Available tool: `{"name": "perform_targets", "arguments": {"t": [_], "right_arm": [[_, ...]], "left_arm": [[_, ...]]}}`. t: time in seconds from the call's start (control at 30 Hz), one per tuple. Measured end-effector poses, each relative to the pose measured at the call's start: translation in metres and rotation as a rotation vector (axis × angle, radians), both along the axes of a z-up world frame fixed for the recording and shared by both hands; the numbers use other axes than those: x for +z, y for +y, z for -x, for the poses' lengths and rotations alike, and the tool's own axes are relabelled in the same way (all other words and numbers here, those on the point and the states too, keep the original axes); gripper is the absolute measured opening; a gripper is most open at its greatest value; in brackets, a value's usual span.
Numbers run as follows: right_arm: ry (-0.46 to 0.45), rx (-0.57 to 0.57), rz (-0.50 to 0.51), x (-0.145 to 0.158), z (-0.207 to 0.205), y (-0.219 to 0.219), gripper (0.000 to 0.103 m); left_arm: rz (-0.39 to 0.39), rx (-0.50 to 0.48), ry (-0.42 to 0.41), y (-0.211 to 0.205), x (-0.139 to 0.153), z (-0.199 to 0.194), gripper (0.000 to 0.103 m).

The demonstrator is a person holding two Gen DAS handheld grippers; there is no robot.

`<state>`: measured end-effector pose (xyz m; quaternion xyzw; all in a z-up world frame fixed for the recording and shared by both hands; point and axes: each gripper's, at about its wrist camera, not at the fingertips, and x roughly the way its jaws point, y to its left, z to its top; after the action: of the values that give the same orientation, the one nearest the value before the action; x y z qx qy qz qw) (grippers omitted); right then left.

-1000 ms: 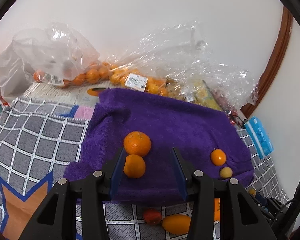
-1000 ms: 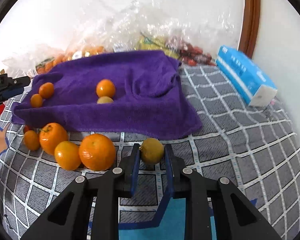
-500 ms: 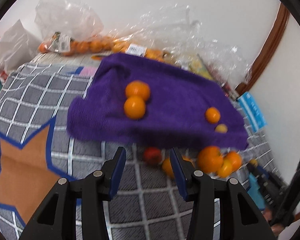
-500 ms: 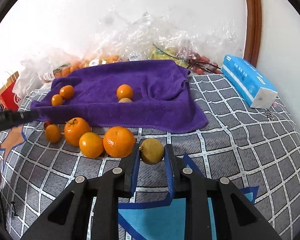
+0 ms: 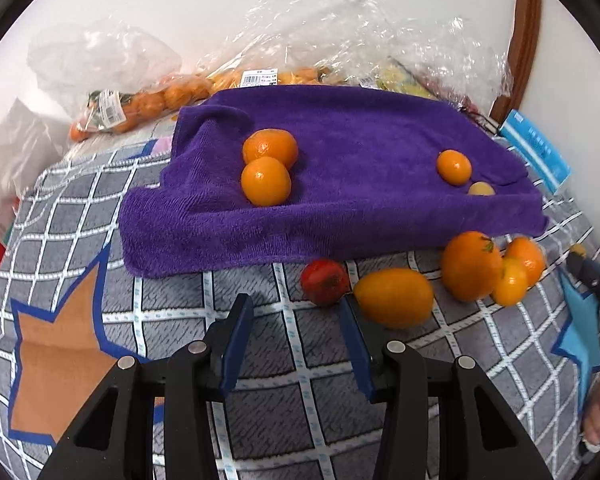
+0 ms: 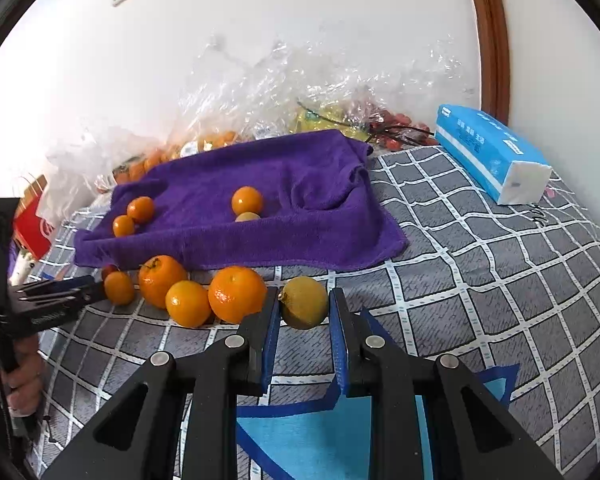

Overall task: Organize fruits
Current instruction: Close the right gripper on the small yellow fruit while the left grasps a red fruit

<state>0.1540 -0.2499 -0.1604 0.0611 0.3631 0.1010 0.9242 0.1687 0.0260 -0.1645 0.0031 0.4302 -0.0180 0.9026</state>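
A purple towel (image 5: 340,168) lies on the grey checked cloth and holds two oranges (image 5: 266,180), a small orange (image 5: 454,166) and a pale yellow fruit (image 5: 481,189). My left gripper (image 5: 294,320) is open and empty, just in front of a red tomato (image 5: 324,282) and an oval orange fruit (image 5: 394,296). Three more oranges (image 5: 470,266) lie to the right. My right gripper (image 6: 304,306) is shut on a yellow lemon (image 6: 304,307) beside a row of oranges (image 6: 236,294) in front of the towel (image 6: 252,208).
Clear plastic bags of oranges (image 5: 140,104) and other fruit (image 6: 332,116) lie against the wall behind the towel. A blue tissue pack (image 6: 488,152) lies at the right. A red box (image 6: 32,224) stands at the left edge. A brown door frame (image 6: 488,40) rises at the back right.
My left gripper has pulled back off the towel and dropped toward the tomato and oval fruit. My right gripper has drawn back slightly, still holding the lemon.
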Motion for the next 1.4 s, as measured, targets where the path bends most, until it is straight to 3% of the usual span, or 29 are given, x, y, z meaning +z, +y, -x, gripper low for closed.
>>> {"name": "perform_targets", "arguments": {"t": [0.2, 0.43, 0.57, 0.67, 1.27, 1.4], "right_arm": [[0.013, 0.019, -0.007, -0.002, -0.002, 0.003, 0.024], [0.027, 0.034, -0.019, -0.005, -0.004, 0.002, 0.024], [0.030, 0.047, -0.021, -0.006, -0.005, 0.003, 0.024], [0.031, 0.055, -0.016, -0.006, -0.005, 0.005, 0.024], [-0.022, 0.075, 0.084, 0.003, 0.006, 0.020, 0.024], [-0.006, 0.106, 0.016, 0.011, 0.009, 0.023, 0.024]], "left_arm": [[-0.024, -0.030, -0.014, -0.006, 0.001, -0.009, 0.041], [0.021, -0.057, -0.021, -0.005, 0.001, -0.013, 0.023], [0.119, -0.082, -0.050, 0.003, 0.004, -0.007, 0.023], [0.144, -0.070, -0.099, 0.007, 0.009, 0.000, 0.024], [0.122, -0.062, -0.182, 0.000, 0.021, 0.016, 0.023], [0.125, -0.066, -0.199, 0.000, 0.025, 0.018, 0.023]]}}
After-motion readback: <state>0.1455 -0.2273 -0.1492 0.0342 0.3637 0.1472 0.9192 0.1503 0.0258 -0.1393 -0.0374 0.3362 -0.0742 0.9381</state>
